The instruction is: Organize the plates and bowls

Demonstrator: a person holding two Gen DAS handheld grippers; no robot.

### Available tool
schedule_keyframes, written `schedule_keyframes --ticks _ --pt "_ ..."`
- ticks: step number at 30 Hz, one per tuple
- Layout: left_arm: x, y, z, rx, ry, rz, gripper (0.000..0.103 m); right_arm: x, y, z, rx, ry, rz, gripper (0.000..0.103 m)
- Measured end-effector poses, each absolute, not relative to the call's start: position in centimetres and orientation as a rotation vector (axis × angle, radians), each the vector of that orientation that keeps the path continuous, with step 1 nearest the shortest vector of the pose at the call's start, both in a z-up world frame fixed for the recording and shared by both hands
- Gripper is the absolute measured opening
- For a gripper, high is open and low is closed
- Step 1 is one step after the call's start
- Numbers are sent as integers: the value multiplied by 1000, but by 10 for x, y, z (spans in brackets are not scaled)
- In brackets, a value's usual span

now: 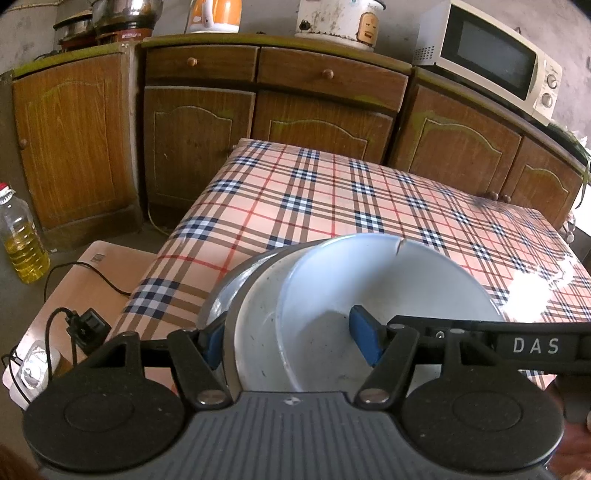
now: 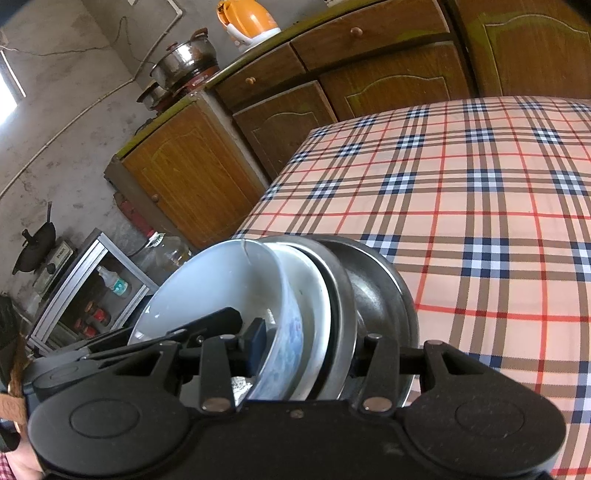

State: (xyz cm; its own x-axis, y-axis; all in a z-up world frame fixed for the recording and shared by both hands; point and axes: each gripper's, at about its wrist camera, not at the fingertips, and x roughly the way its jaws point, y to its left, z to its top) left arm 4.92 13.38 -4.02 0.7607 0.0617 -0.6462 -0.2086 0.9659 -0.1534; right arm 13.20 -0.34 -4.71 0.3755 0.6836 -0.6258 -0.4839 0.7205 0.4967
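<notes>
Both grippers, left (image 1: 288,341) and right (image 2: 306,350), clamped one nested stack: cracked white ceramic bowl (image 1: 388,280), white plate, steel dishes (image 2: 376,291). Bare plaid tablecloth (image 1: 332,206) lay ahead; brown wooden cabinets (image 1: 199,140) stood beyond

The left wrist view looks forward and down along its tongs (image 1: 291,341), very close to a stack of dishes (image 1: 369,288), over the plaid table (image 1: 314,199) toward the cabinets (image 1: 199,147) and a microwave (image 1: 491,55). The right wrist view sits equally close behind its tongs (image 2: 306,354), tilted, facing the same stack (image 2: 236,280) from its other side. Both share the stack, table, cabinets and orange kettle (image 1: 214,14).
</notes>
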Motion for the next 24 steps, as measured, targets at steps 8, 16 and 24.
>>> schedule_keyframes --ticks 8,16,24 --pt "53 134 -47 -228 700 154 68 138 -2 -56 246 936 755 52" --pt "55 134 -49 -192 685 180 68 143 5 -58 237 934 766 52" --pt "54 133 -49 -170 676 182 66 148 6 -60 226 962 767 56"
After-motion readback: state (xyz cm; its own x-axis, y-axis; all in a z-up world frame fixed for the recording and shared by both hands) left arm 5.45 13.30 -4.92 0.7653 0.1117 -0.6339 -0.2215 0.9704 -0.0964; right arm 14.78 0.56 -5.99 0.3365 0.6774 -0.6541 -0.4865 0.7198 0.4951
